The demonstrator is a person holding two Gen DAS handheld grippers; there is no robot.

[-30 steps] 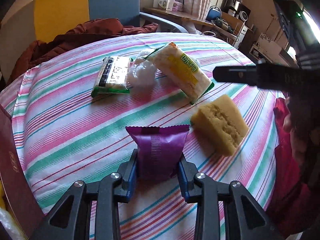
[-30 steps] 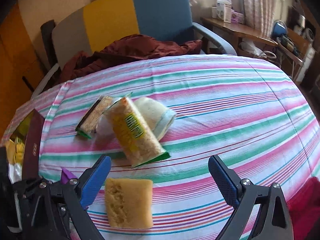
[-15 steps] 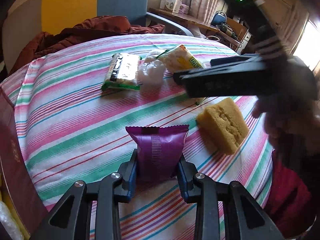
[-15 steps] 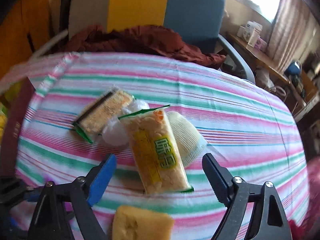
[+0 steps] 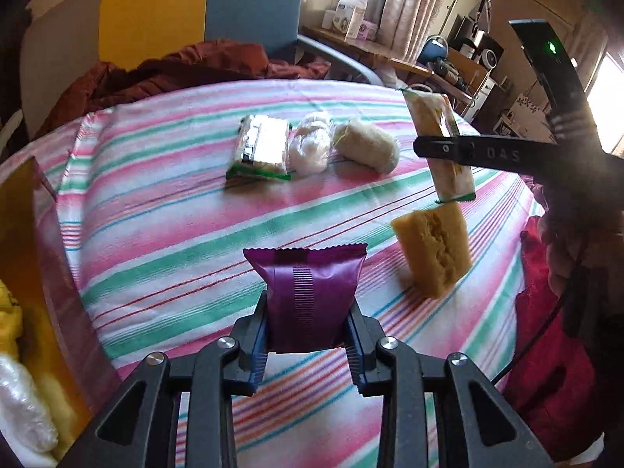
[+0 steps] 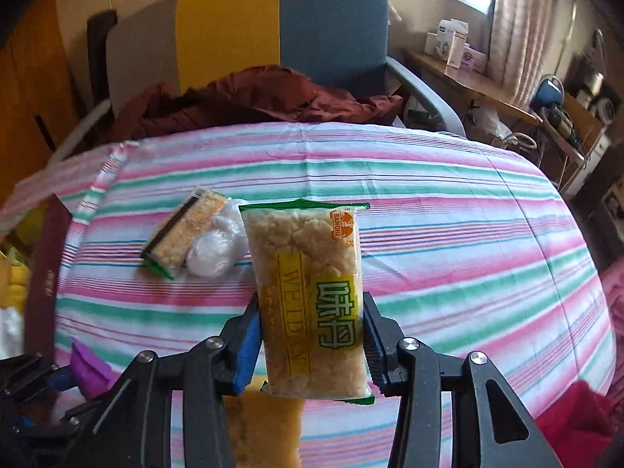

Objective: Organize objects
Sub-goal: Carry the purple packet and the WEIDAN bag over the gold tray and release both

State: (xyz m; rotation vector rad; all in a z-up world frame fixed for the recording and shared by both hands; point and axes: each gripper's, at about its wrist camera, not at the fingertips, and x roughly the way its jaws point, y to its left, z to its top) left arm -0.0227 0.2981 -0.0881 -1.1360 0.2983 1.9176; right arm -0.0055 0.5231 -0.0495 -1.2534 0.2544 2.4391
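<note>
While the left hand-held gripper [image 5: 308,347] stays clamped on the purple packet [image 5: 310,296], the right hand-held gripper [image 6: 312,341] is closing on the yellow snack bag [image 6: 308,296], now lifted clear of the striped counter [image 6: 448,241], ready for sorting.

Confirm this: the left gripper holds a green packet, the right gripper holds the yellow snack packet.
Wrong on the colour. The left gripper holds a purple packet, as the left wrist view shows. The right gripper, its jaws closing, does have the yellow snack packet between them.
</note>
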